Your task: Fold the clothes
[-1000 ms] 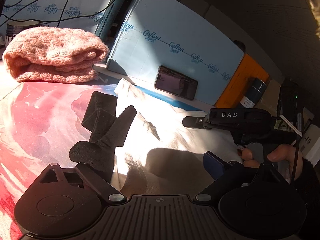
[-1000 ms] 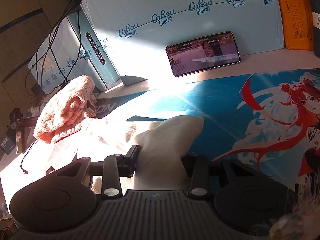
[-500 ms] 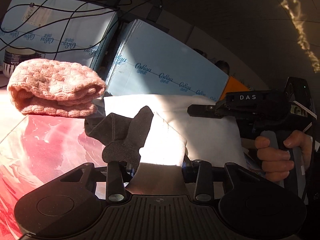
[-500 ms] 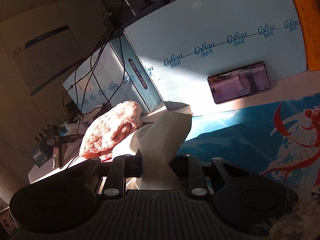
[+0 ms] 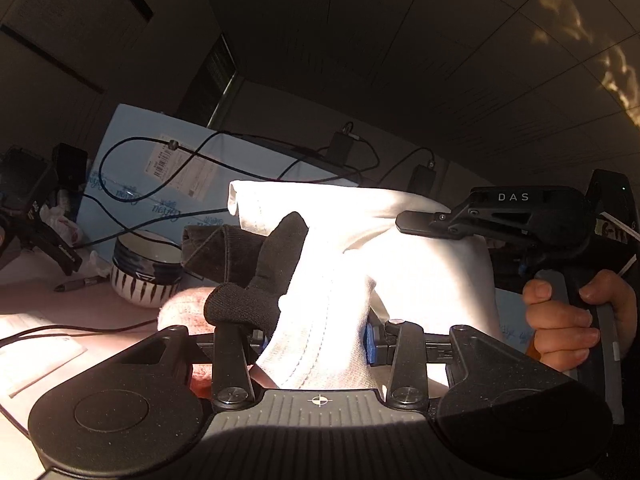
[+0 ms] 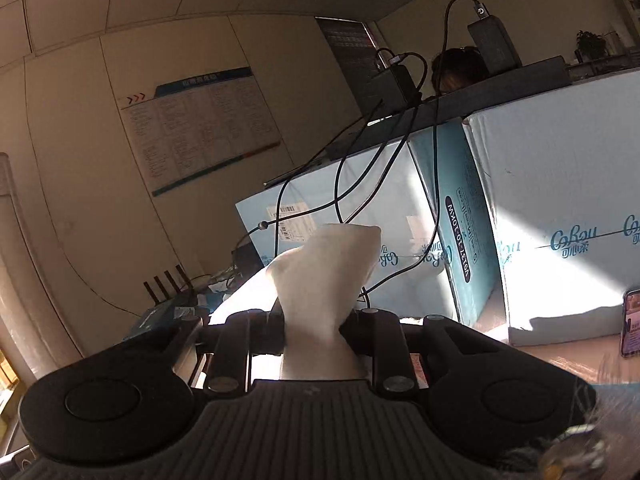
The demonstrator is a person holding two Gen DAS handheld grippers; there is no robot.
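A white garment [image 5: 400,256] with black knit trim [image 5: 256,280] hangs in the air between both grippers. My left gripper [image 5: 316,340] is shut on its lower edge, next to the black trim. My right gripper [image 6: 316,328] is shut on another part of the white garment [image 6: 328,272], which sticks up between its fingers. The right gripper also shows in the left wrist view [image 5: 432,222], at the garment's upper right, held by a hand. A folded pink knit garment [image 5: 180,312] lies on the table below, mostly hidden.
Light blue cardboard boxes [image 6: 560,220] with black cables [image 6: 348,184] stand at the back. A striped bowl [image 5: 144,268] and a pen [image 5: 80,282] sit at the left. A phone [image 6: 632,324] leans on a box at the right.
Both grippers have lifted the white garment well up off the table and tilted upward. The left gripper, open a second ago, closed on the garment.
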